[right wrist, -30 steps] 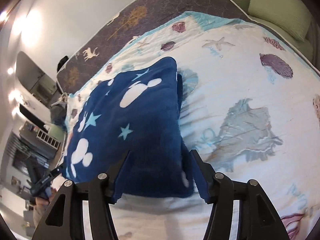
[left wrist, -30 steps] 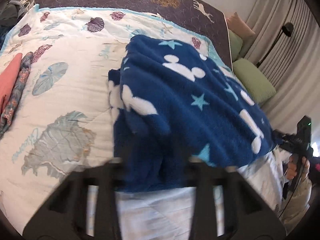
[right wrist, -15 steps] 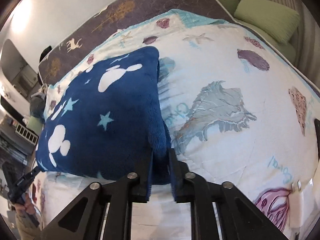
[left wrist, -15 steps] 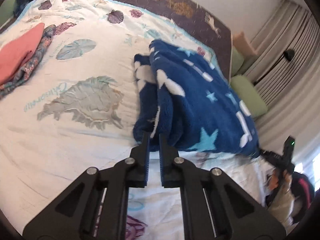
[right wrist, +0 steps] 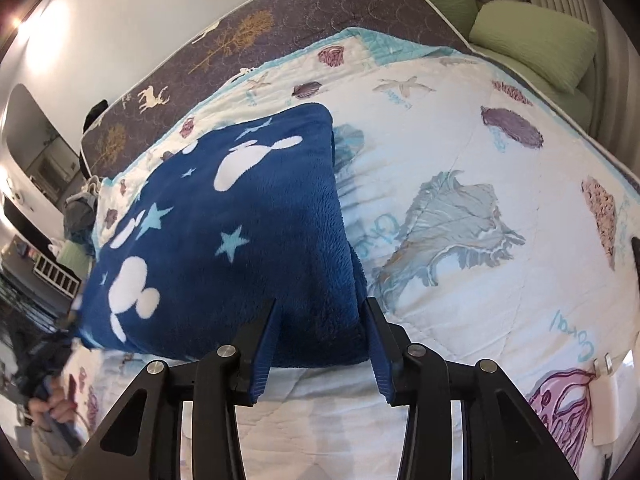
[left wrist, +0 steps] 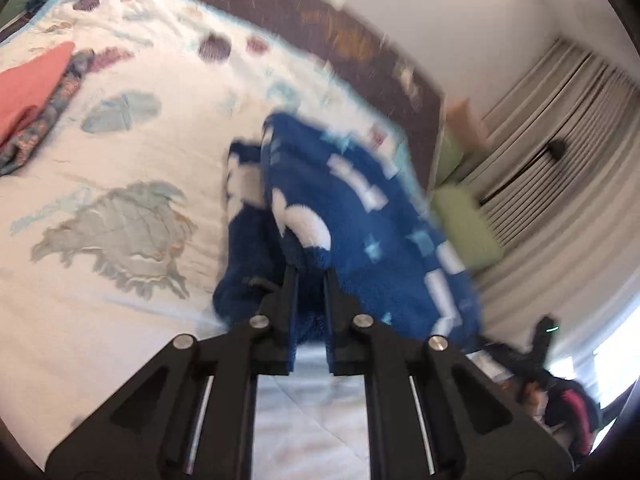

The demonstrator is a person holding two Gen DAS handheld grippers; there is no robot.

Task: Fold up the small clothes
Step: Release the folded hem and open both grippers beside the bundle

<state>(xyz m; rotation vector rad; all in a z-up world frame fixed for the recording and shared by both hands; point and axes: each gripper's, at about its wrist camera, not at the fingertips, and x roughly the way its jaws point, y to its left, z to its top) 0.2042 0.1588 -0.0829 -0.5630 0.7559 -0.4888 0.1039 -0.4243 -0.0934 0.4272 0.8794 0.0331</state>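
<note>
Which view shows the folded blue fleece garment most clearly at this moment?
The right wrist view: the blue fleece garment is sharp there, its white and pale-blue pattern clear, lying on the quilt. The left wrist view shows it motion-blurred, its near edge pinched in the left tongs.

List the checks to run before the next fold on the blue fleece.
1. Left gripper holds the blue fleece: ok, jaws shut on its near edge.
2. Right gripper holds its corner: not ok. The jaws have just been opening, and the fleece sits between them apparently unclamped.
3. Layers lined up at the left-hand edge: cannot tell. The left wrist view is blurred, and the layers look bunched there.
4. Fleece resting on the quilt: ok in the right wrist view.
5. Folded pile out of the way: ok, it lies apart from the fleece.
</note>
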